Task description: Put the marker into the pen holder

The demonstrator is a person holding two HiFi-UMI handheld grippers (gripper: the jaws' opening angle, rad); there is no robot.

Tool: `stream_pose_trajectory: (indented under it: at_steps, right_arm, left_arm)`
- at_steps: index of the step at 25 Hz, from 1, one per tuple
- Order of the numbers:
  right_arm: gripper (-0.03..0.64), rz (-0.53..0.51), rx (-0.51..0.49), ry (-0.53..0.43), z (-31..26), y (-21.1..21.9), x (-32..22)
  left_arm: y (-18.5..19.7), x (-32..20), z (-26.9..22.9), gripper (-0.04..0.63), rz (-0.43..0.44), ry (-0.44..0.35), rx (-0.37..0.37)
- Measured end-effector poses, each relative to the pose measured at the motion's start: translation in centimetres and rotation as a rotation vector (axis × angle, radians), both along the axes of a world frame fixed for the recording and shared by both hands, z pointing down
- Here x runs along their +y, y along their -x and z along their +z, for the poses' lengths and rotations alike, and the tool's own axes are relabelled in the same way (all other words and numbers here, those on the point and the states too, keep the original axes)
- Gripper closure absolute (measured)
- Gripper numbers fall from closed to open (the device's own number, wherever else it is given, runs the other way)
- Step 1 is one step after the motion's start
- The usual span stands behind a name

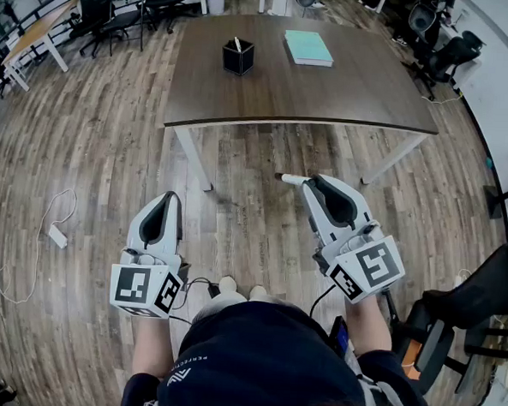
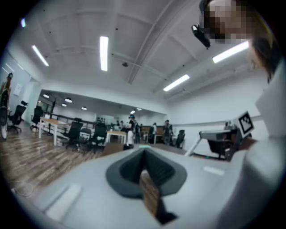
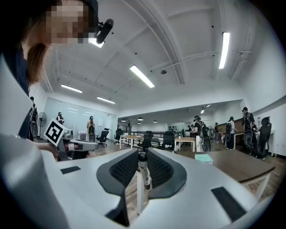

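Note:
A white marker (image 1: 290,179) with a dark cap is clamped in my right gripper (image 1: 311,183), its end sticking out to the left of the jaw tips. In the right gripper view the marker (image 3: 143,172) stands between the two pads. The black pen holder (image 1: 237,58), with one white pen in it, stands on the brown table (image 1: 363,97) well ahead of both grippers. My left gripper (image 1: 170,198) hangs over the wooden floor at the lower left, jaws together with nothing between them; the left gripper view shows only a thin slit (image 2: 147,188).
A teal book (image 1: 308,48) lies on the table to the right of the holder. Office chairs (image 1: 111,9) stand at the far left and a black chair (image 1: 480,297) at my right. A white cable and plug (image 1: 56,235) lie on the floor to the left.

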State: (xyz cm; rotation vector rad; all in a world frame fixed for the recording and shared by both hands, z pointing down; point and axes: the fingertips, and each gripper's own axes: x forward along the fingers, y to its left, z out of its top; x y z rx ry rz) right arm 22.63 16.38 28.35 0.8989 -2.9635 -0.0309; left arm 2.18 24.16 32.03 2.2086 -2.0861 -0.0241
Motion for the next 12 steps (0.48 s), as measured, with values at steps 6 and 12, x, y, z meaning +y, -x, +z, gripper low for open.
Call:
stream_pose_trajectory:
  at_steps: [6, 12]
  right_arm:
    - [0.558, 0.0, 0.002, 0.005, 0.0, 1.0, -1.0]
    - [0.558, -0.006, 0.0, 0.019, 0.2, 2.7, -1.7]
  left_arm:
    - [1.1, -0.8, 0.2, 0.589, -0.005, 0.006, 0.007]
    - [2.3, -1.7, 0.9, 0.589, 0.009, 0.022, 0.018]
